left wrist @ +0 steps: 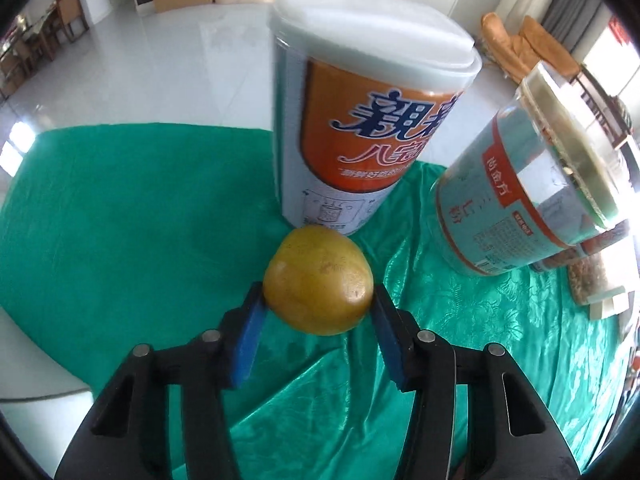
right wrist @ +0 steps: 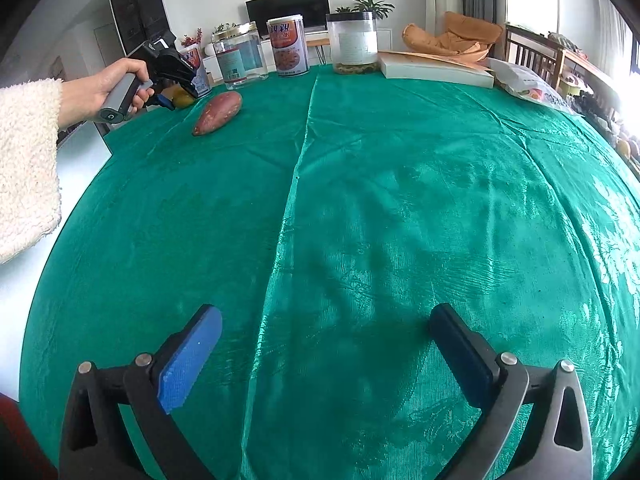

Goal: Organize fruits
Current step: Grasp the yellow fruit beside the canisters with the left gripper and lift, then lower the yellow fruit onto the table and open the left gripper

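A yellow round fruit (left wrist: 318,284) rests on the green tablecloth (left wrist: 120,208) just in front of a tall orange-labelled can (left wrist: 360,120). My left gripper (left wrist: 318,294) is shut on it, one blue pad pressed against each side. In the right wrist view the same fruit (right wrist: 184,99) shows at the far left corner of the table, under the left gripper (right wrist: 176,98), which a hand (right wrist: 100,96) in a fluffy white sleeve holds. A reddish sweet potato (right wrist: 218,114) lies just right of it. My right gripper (right wrist: 326,312) hovers open over bare cloth, holding nothing.
A clear jar with a teal label (left wrist: 532,192) stands right of the can. Along the table's far edge are more cans (right wrist: 288,46), clear jars (right wrist: 357,44), a flat white box (right wrist: 436,68) and a plastic bag (right wrist: 532,84). The left table edge (right wrist: 92,152) runs close by.
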`<state>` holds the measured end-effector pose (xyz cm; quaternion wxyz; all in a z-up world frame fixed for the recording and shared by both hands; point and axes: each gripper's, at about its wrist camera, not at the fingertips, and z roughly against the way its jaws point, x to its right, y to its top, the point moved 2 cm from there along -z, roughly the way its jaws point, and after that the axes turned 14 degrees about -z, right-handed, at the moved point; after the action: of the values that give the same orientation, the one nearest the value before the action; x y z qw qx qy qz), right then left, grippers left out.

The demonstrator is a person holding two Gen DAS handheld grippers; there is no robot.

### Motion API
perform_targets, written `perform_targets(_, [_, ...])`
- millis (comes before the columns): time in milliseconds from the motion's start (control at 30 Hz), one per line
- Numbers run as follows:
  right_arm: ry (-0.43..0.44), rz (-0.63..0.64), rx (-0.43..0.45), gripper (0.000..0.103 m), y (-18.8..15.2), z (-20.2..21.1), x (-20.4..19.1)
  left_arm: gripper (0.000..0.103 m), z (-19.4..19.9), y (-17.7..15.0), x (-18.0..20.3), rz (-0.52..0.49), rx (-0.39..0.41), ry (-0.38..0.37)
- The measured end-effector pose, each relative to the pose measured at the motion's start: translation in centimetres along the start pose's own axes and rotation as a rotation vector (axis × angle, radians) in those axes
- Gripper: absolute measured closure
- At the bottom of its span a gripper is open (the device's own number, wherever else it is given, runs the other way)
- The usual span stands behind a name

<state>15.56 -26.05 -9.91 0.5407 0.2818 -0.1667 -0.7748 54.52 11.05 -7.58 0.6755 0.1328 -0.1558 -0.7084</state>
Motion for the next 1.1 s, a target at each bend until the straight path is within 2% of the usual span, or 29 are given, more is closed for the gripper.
perform_targets(133, [-0.002, 0.003, -0.001, 0.000, 0.0, 0.0, 0.0, 0.050, 3.7, -3.2, 0.4, 0.001, 0.038, -0.031])
perform_targets(300, [-0.004, 0.005, -0.001, 0.000, 0.0, 0.0, -0.1, 0.050, 10.7, -11.9, 2.9, -0.026, 0.047, -0.114])
perform_targets(367, [-0.004, 0.005, -0.002, 0.000, 0.0, 0.0, -0.1, 0.050, 12.8, -15.1, 4.2, -0.067, 0.044, -0.126])
perform_targets(467, [-0.003, 0.006, -0.002, 0.000, -0.1, 0.0, -0.1, 0.050, 15.9, -22.1, 5.8, -0.126, 0.039, -0.127])
perform_targets(600, [-0.013, 0.015, -0.004, 0.000, -0.1, 0.0, -0.2, 0.050, 16.7, -30.2, 6.9, -0.138, 0.032, -0.099])
perform_targets(667, [-0.028, 0.028, -0.006, 0.000, -0.1, -0.1, -0.4, 0.050, 16.4, -32.8, 7.1, -0.131, 0.043, -0.068])
perform_targets(767, [-0.048, 0.052, -0.013, 0.000, -0.3, -0.3, -0.7, 0.050, 15.1, -34.7, 6.9, -0.135, 0.048, -0.030])
perform_targets(900, [-0.082, 0.082, -0.019, 0.000, -0.4, -0.6, -1.1, 0.047, 15.2, -35.9, 7.2, -0.180, 0.117, 0.000])
perform_targets(933, [-0.083, 0.083, -0.019, 0.000, -0.4, -0.6, -1.2, 0.043, 15.3, -36.1, 7.2, -0.183, 0.133, 0.006])
perform_targets(1000, [-0.079, 0.081, -0.022, 0.000, -0.4, -0.6, -1.1, 0.013, 15.1, -36.3, 6.7, -0.176, 0.155, 0.024])
perform_targets(1033, [-0.073, 0.085, -0.029, 0.000, -0.4, -0.5, -1.1, 0.009, 14.9, -36.6, 6.5, -0.169, 0.166, 0.038])
perform_targets(1100, [-0.044, 0.081, -0.076, 0.000, 0.5, -0.7, -1.3, 0.008, 14.4, -37.1, 6.0, -0.164, 0.170, 0.047])
